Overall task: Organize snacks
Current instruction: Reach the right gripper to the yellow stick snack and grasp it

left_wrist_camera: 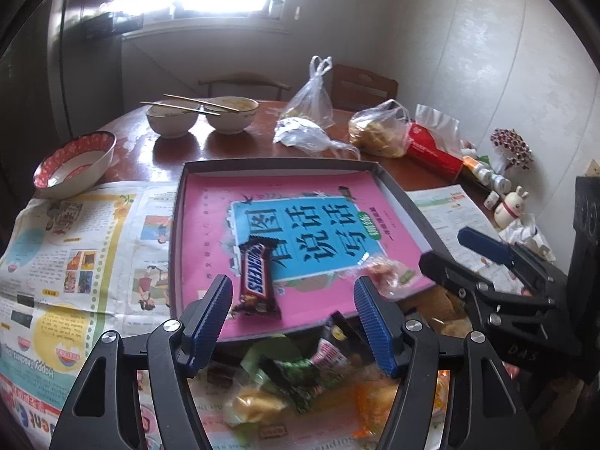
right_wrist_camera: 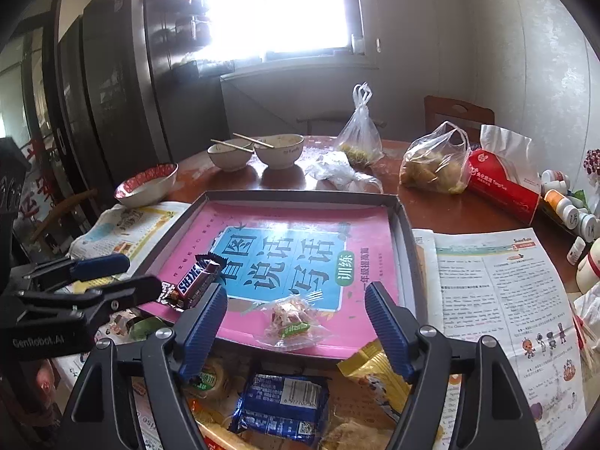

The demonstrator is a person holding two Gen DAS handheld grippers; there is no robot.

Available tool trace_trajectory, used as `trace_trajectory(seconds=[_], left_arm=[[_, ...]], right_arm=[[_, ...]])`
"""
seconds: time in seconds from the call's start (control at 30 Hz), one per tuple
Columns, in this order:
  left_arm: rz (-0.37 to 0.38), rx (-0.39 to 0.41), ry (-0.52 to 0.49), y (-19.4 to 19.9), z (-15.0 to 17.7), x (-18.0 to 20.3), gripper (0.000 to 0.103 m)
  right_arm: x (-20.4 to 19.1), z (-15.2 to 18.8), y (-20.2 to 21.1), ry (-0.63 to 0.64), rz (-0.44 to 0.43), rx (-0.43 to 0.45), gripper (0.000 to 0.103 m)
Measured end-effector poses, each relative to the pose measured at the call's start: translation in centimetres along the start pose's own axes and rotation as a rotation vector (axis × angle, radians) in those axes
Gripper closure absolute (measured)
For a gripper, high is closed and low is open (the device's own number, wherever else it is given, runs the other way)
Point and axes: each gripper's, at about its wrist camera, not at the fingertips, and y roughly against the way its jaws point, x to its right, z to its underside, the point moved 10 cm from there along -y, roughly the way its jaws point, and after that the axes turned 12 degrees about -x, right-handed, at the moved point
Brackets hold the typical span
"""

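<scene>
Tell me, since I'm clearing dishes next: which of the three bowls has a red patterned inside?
The bowl nearest the newspaper, left of the tray. The other two bowls are plain pale, with chopsticks across them.

A home dining room: used bowls (left_wrist_camera: pixel 170 120) with chopsticks (left_wrist_camera: pixel 180 107) on a wooden table (left_wrist_camera: pixel 168 155), window behind.

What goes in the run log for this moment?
left gripper: open, empty | right gripper: open, empty | Snickers bar, clear candy packet: in tray | snack pile: unsorted, near side
</scene>
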Motion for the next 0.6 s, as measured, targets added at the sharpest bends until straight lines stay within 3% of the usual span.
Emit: trace_trajectory(seconds=[0.6], left_arm=[[-0.029,-0.046,-0.114,0.3,3.6,2.8,0.034]], right_arm=[[3.0,1.2,2.8,-0.057,0.015,0.033,0.027]])
